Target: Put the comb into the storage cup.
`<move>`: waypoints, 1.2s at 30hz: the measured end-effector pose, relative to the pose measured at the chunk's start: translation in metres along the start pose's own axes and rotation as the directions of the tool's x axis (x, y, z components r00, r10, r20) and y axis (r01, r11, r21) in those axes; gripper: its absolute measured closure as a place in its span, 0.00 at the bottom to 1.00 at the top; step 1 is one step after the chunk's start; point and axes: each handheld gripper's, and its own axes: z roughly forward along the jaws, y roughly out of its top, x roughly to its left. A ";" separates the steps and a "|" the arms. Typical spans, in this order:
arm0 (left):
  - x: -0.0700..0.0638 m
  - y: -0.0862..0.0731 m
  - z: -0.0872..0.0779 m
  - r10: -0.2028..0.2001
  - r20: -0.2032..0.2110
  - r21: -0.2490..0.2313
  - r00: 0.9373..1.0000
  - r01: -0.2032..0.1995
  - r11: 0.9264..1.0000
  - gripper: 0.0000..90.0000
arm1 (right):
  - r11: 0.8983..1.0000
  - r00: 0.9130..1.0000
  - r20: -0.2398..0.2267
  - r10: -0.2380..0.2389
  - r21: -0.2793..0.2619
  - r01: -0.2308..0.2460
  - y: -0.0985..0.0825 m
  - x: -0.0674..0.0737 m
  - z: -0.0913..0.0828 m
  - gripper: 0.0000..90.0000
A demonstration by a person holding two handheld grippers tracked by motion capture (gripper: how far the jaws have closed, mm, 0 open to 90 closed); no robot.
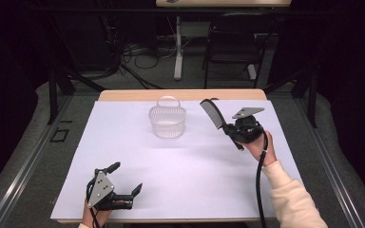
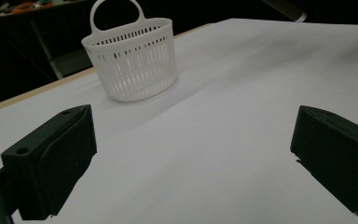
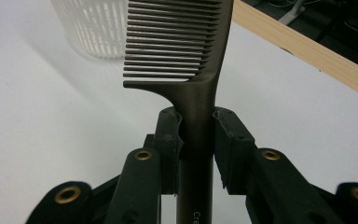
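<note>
A black comb (image 1: pixel 212 113) is held above the table's right side, teeth end raised toward the basket. My right gripper (image 1: pixel 229 129) is shut on its handle; in the right gripper view the comb (image 3: pixel 186 51) rises between the two pads (image 3: pixel 170 135). A white slotted basket (image 1: pixel 167 120) with a loop handle stands at the middle back of the white table cover (image 1: pixel 180 166). The basket (image 2: pixel 132 58) stands ahead of my left gripper (image 1: pixel 125 177), which rests open near the front left edge with nothing between its jaws.
The wooden table edge (image 1: pixel 180 94) runs behind the basket. Beyond it stand a white table leg (image 1: pixel 178 47), cables on the floor and a dark chair (image 1: pixel 235 47). A cable (image 1: pixel 260 190) trails from the right gripper along the sleeve.
</note>
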 end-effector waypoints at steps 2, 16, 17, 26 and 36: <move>0.000 0.000 0.000 -0.001 0.000 0.003 1.000 0.001 1.000 0.00 | 1.000 1.000 0.002 -0.007 -0.009 0.007 0.002 0.001 0.000 0.80; 0.001 -0.001 0.000 -0.003 0.000 0.001 1.000 0.003 1.000 0.00 | 0.998 0.999 0.009 -0.037 -0.041 0.037 0.013 0.008 0.004 0.81; 0.000 -0.001 0.001 -0.006 0.000 0.001 1.000 0.006 1.000 0.00 | 0.998 0.999 0.012 -0.038 -0.050 0.038 0.014 0.008 0.004 0.81; 0.000 0.000 0.000 0.002 0.001 0.002 1.000 -0.002 1.000 0.00 | 0.996 0.999 0.011 -0.036 -0.086 0.037 0.016 0.009 0.006 0.80; 0.000 0.000 0.000 0.004 0.003 0.000 1.000 -0.004 1.000 0.00 | 0.992 0.999 0.022 -0.041 -0.120 0.043 0.018 0.006 0.005 0.81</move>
